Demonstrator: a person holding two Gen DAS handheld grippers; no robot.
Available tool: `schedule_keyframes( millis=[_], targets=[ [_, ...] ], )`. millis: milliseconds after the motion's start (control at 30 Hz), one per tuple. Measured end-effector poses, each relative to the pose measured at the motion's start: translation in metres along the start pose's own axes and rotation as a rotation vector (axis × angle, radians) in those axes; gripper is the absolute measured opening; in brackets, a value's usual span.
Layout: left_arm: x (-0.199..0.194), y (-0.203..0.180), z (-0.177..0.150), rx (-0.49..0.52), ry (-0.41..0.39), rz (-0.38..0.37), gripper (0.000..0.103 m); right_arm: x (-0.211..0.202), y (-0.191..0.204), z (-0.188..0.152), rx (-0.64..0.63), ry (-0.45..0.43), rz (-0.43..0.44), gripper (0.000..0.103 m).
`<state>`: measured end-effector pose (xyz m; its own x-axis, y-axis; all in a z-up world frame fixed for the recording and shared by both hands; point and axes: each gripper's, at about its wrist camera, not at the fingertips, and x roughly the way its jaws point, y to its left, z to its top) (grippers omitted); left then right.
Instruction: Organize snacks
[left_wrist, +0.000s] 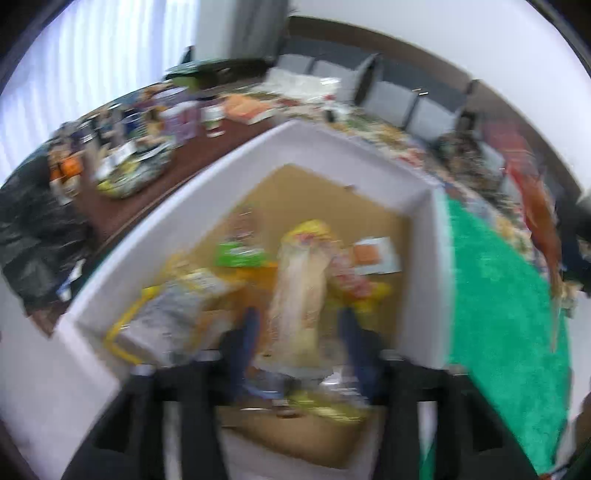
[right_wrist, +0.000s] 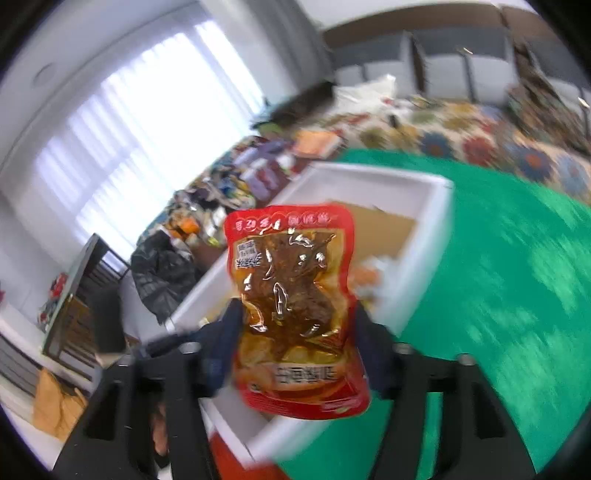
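Note:
A white foam box (left_wrist: 192, 206) with a brown cardboard floor holds several snack packets. My left gripper (left_wrist: 299, 325) is over the box, its blue fingers on either side of a long pale packet with a yellow top (left_wrist: 303, 288); the view is blurred, so I cannot tell whether they clamp it. My right gripper (right_wrist: 295, 317) is shut on a red packet with a clear window showing brown food (right_wrist: 295, 295), held upright above the near edge of the white box (right_wrist: 424, 236). That red packet also shows at the right edge of the left wrist view (left_wrist: 539, 214).
The box sits on a green mat (left_wrist: 506, 306) on a table with a flowered cloth (right_wrist: 480, 136). Bottles, jars and packets crowd the far left of the table (left_wrist: 147, 125). Grey chairs (left_wrist: 399, 99) line the far side. A dark jacket (right_wrist: 162, 269) lies left of the box.

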<state>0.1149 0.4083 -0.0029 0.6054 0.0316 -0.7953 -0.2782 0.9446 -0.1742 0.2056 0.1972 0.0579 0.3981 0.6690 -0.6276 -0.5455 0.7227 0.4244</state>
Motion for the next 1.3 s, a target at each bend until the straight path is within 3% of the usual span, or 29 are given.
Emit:
schedule_keyframes(
  millis=[33, 167, 400, 500, 633, 800, 967, 1200, 1300],
  targets=[
    [0.001, 0.009, -0.003, -0.003, -0.004, 0.032, 0.077, 0.01, 0.006, -0.001, -0.003, 0.004, 0.013, 0.07],
    [-0.007, 0.016, -0.019, 0.028, -0.048, 0.076, 0.086, 0.044, 0.022, 0.001, -0.005, 0.06, 0.016, 0.07],
    [-0.039, -0.007, -0.028, 0.101, -0.177, 0.195, 0.099, 0.017, 0.013, -0.024, -0.101, 0.022, -0.158, 0.07],
    [-0.056, -0.014, -0.023, 0.078, -0.214, 0.229, 0.101, 0.001, 0.011, -0.035, -0.149, 0.003, -0.233, 0.074],
    [-0.08, -0.021, -0.024, 0.045, -0.277, 0.338, 0.103, -0.017, 0.008, -0.047, -0.178, -0.021, -0.301, 0.074],
    [-0.097, -0.025, -0.024, 0.049, -0.273, 0.303, 0.103, -0.025, 0.007, -0.057, -0.17, -0.007, -0.328, 0.074],
    [-0.105, -0.033, -0.027, 0.072, -0.268, 0.346, 0.103, -0.029, 0.012, -0.061, -0.16, -0.008, -0.297, 0.074],
    [-0.107, -0.034, -0.027, 0.104, -0.264, 0.361, 0.103, -0.028, 0.026, -0.06, -0.19, -0.032, -0.336, 0.074],
    [-0.108, -0.03, -0.028, 0.097, -0.276, 0.331, 0.103, -0.027, 0.031, -0.059, -0.196, -0.027, -0.356, 0.074]
  ],
)
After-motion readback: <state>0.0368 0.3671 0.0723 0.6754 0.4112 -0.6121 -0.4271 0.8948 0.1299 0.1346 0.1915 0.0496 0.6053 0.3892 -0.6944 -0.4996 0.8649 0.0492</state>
